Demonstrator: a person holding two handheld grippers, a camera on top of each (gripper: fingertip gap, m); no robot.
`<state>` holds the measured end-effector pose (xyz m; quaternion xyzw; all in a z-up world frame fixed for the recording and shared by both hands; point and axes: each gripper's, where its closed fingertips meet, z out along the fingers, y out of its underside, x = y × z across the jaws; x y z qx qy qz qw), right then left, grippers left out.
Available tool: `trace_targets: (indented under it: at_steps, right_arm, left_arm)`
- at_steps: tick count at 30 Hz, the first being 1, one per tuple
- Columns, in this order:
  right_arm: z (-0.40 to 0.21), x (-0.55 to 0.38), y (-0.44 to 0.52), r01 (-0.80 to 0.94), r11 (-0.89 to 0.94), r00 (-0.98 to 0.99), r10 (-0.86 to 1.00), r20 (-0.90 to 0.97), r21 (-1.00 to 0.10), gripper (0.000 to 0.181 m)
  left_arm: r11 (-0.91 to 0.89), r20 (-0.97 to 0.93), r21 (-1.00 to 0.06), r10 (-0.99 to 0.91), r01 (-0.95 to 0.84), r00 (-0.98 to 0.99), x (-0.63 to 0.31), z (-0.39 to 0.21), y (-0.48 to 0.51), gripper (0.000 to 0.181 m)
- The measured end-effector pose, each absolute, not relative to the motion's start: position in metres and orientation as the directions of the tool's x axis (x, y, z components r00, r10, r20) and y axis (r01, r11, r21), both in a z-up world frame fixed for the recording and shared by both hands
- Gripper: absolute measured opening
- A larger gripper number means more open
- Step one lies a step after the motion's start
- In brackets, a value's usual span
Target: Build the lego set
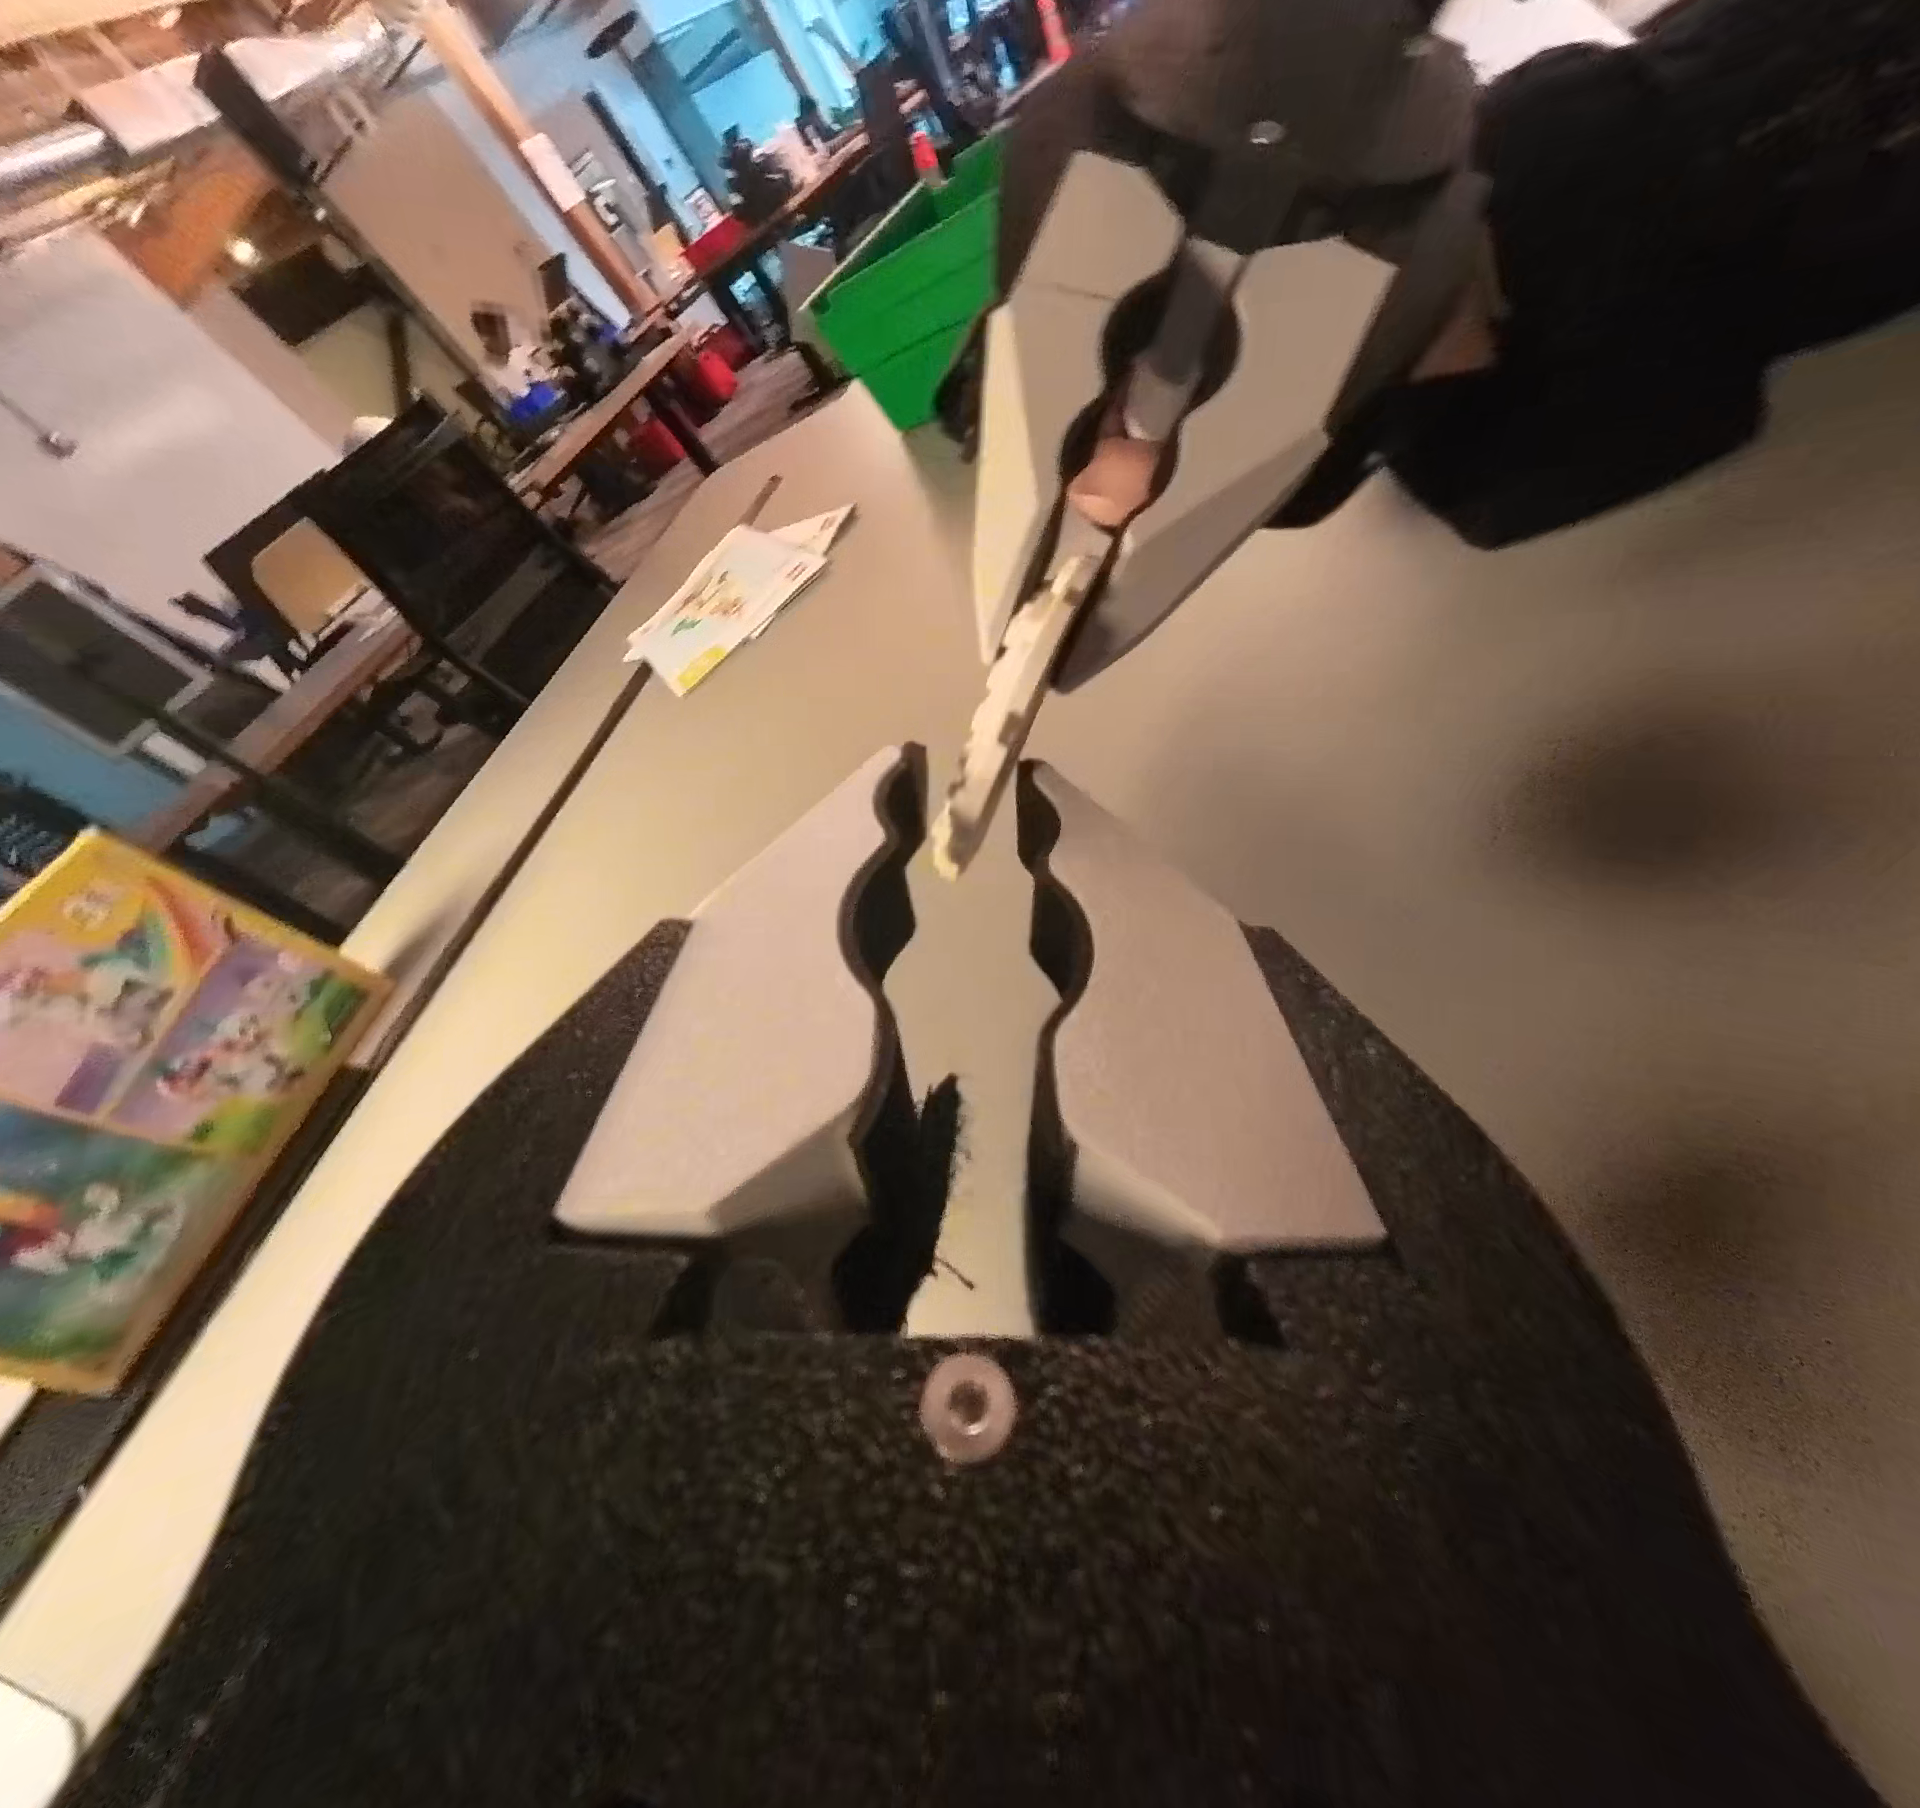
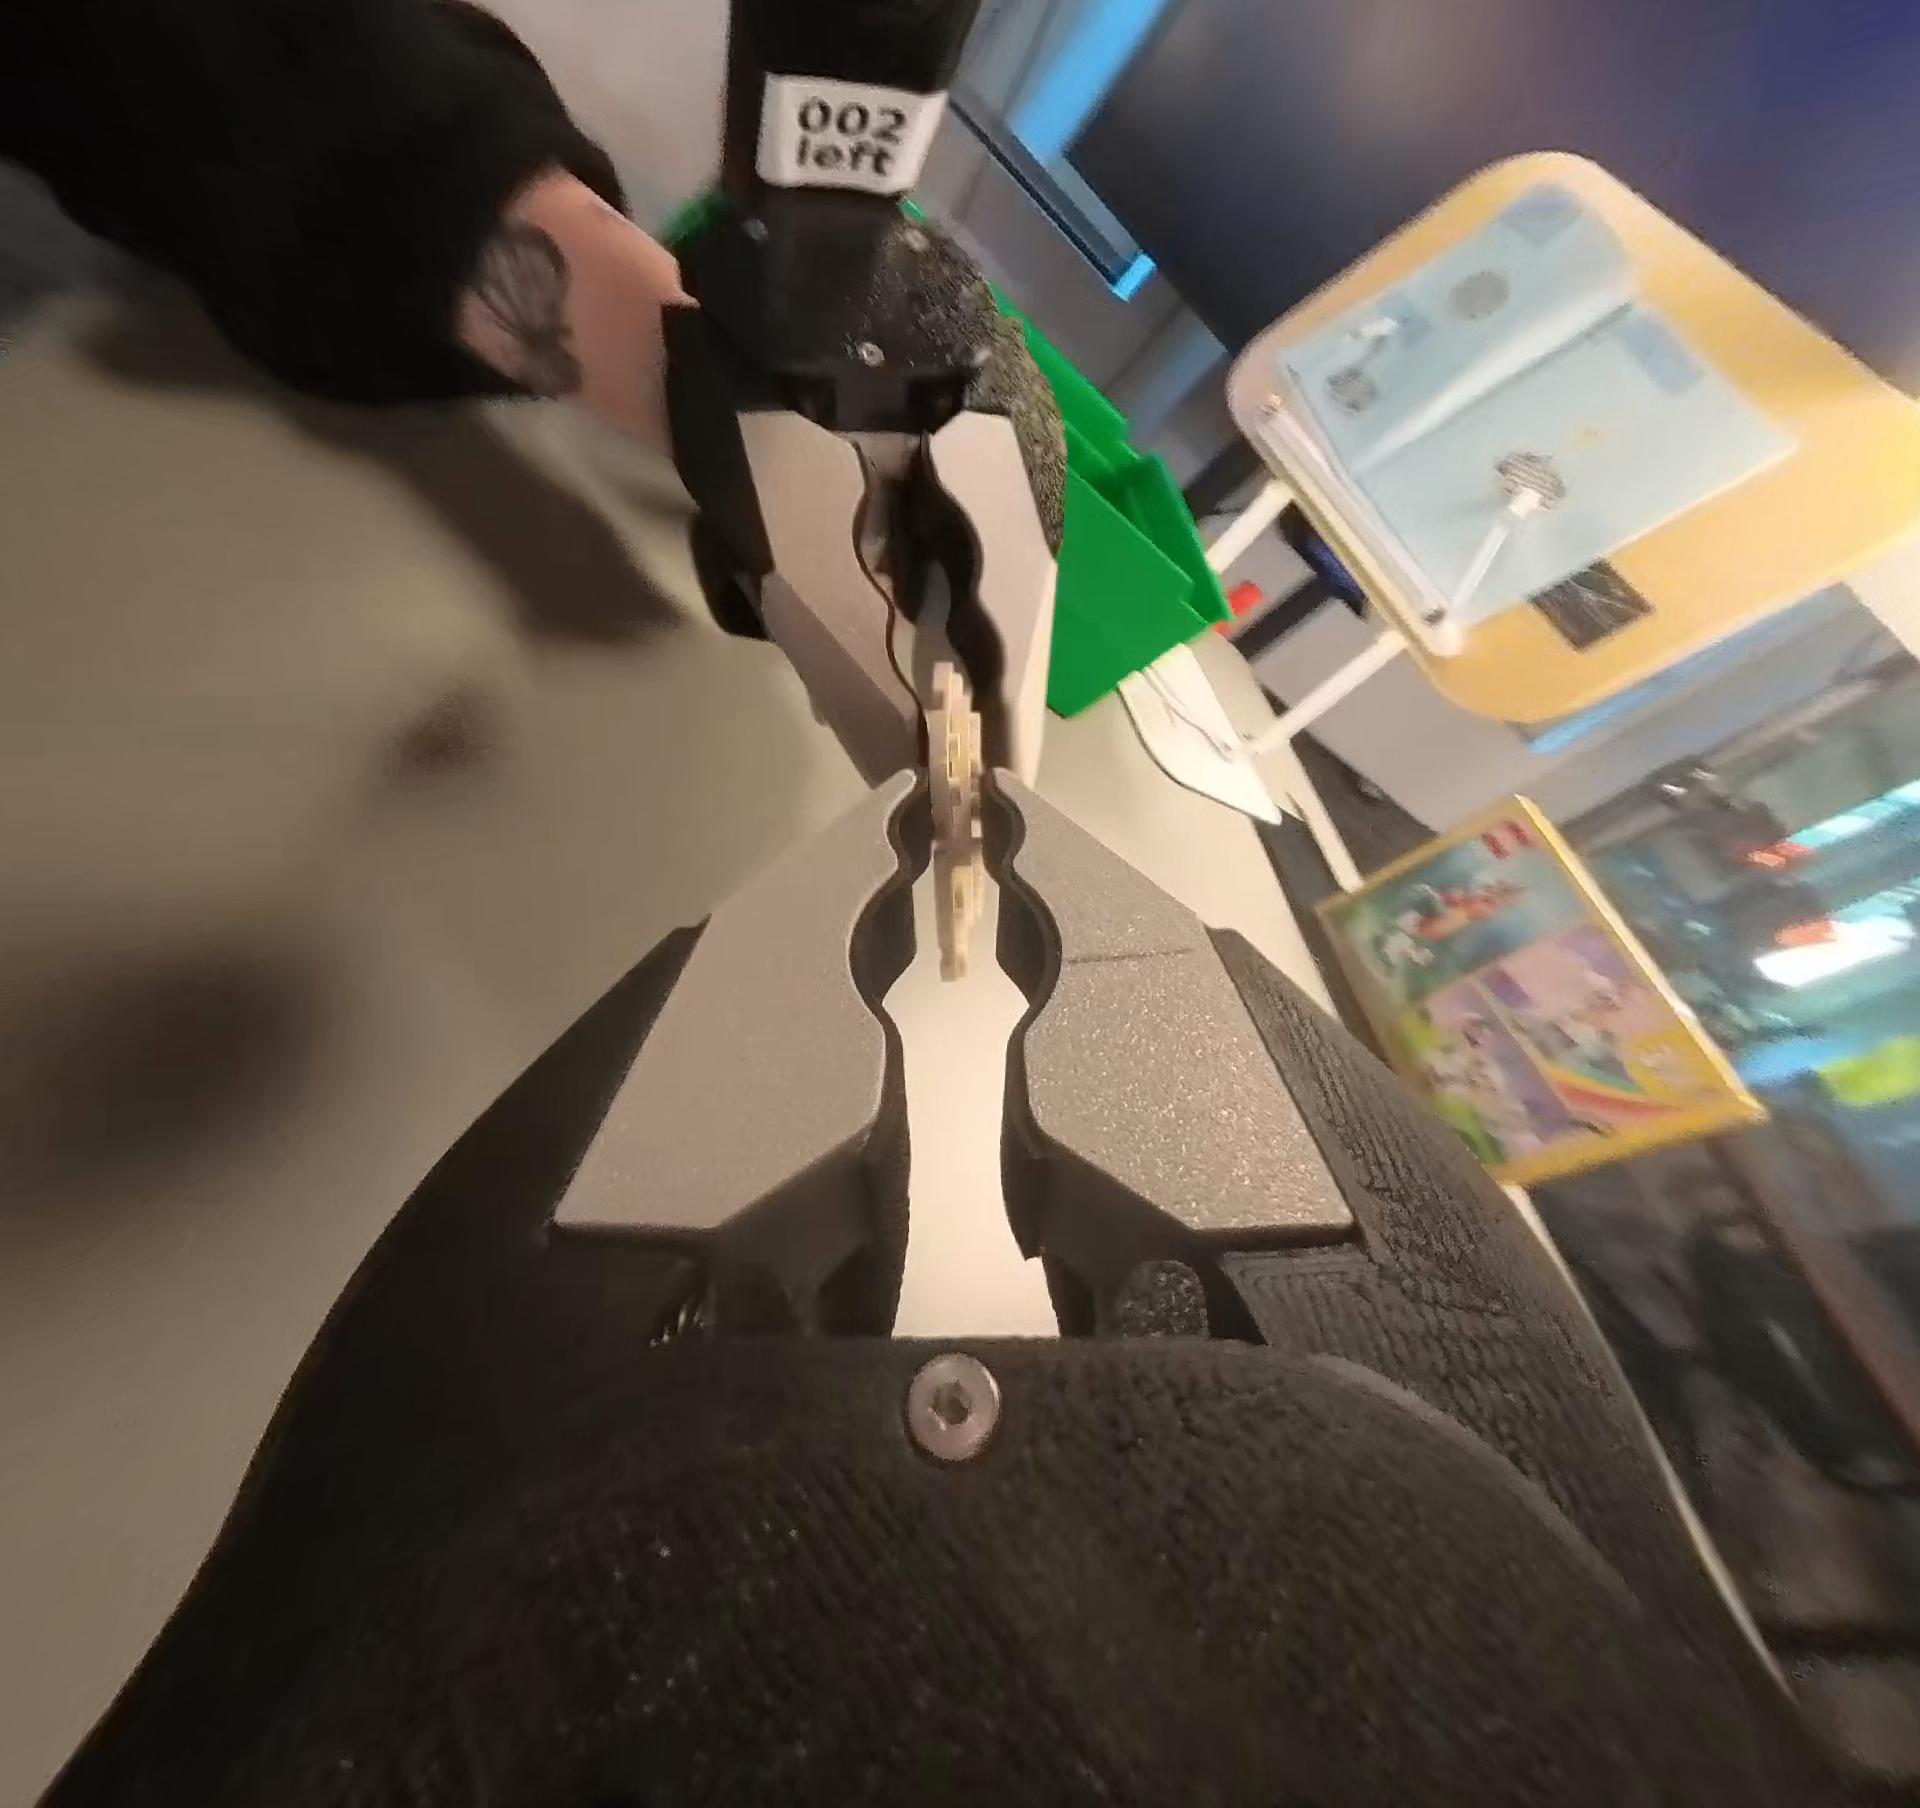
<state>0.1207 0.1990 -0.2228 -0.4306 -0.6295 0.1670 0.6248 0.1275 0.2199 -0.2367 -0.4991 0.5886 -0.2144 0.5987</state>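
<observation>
A white, notched flat lego piece (image 1: pixel 1003 730) hangs in the air between the two grippers, above the grey table (image 1: pixel 1455 927). My right gripper (image 1: pixel 1039 662) comes in from the top of the left wrist view and is shut on the piece's upper end. My left gripper (image 1: pixel 971 771) is open, and the piece's lower end sits in the gap between its tips. In the right wrist view the piece (image 2: pixel 951 885) is pinched edge-on in my right gripper (image 2: pixel 951 787), and the left gripper (image 2: pixel 956 750) faces it tip to tip. A hand in a black sleeve holds each gripper.
A colourful lego box (image 1: pixel 156 1083) stands at the table's left edge and also shows in the right wrist view (image 2: pixel 1527 989). Instruction booklets (image 1: pixel 738 605) lie farther back on the table. A green bin (image 1: pixel 914 304) stands at the far end.
</observation>
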Motion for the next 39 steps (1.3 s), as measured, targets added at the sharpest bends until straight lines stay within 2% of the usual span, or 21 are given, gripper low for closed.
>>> trace_targets:
  at_steps: [2,4,6,11,15,20,25,30,37,39]
  right_arm:
    - [-0.223,0.123,0.210,0.344,0.581,0.205,0.720,0.662,-0.738,0.007]
    - [-0.224,0.126,0.220,0.364,0.570,0.258,0.698,0.668,-0.736,0.007]
    - [-0.231,0.128,0.229,0.403,0.550,0.283,0.685,0.672,-0.731,0.007]
    - [-0.260,0.127,0.237,0.546,0.564,0.201,0.630,0.750,-0.620,0.007]
    - [-0.269,0.121,0.228,0.564,0.611,0.131,0.597,0.791,-0.555,0.007]
    - [-0.267,0.120,0.228,0.566,0.619,0.133,0.584,0.801,-0.545,0.007]
    - [-0.289,0.122,0.234,0.667,0.581,0.051,0.589,0.806,-0.466,0.007]
    - [-0.302,0.120,0.226,0.683,0.548,-0.007,0.666,0.746,-0.483,0.014]
    - [-0.308,0.122,0.216,0.682,0.424,0.006,0.811,0.584,-0.596,0.041]
    - [-0.306,0.123,0.212,0.669,0.360,0.023,0.864,0.503,-0.650,0.056]
  left_arm:
    - [0.329,-0.417,-0.887,-0.873,-0.325,0.253,0.124,-0.241,0.230,0.024]
    - [0.246,-0.330,-0.923,-0.902,-0.297,0.278,0.122,-0.243,0.237,0.043]
    - [0.199,-0.273,-0.948,-0.909,-0.250,0.313,0.119,-0.239,0.243,0.053]
    - [0.170,-0.216,-0.974,-0.894,-0.151,0.392,0.107,-0.227,0.257,0.055]
    - [0.134,-0.166,-0.985,-0.905,-0.108,0.392,0.104,-0.225,0.259,0.057]
    - [0.170,-0.209,-0.977,-0.893,-0.132,0.399,0.102,-0.226,0.260,0.059]
    - [0.211,-0.245,-0.969,-0.873,-0.128,0.422,0.102,-0.222,0.261,0.055]
    - [0.209,-0.241,-0.970,-0.868,-0.121,0.435,0.101,-0.221,0.262,0.055]
    - [0.192,-0.217,-0.976,-0.872,-0.102,0.439,0.099,-0.219,0.264,0.055]
    - [0.182,-0.202,-0.979,-0.875,-0.088,0.440,0.099,-0.218,0.265,0.055]
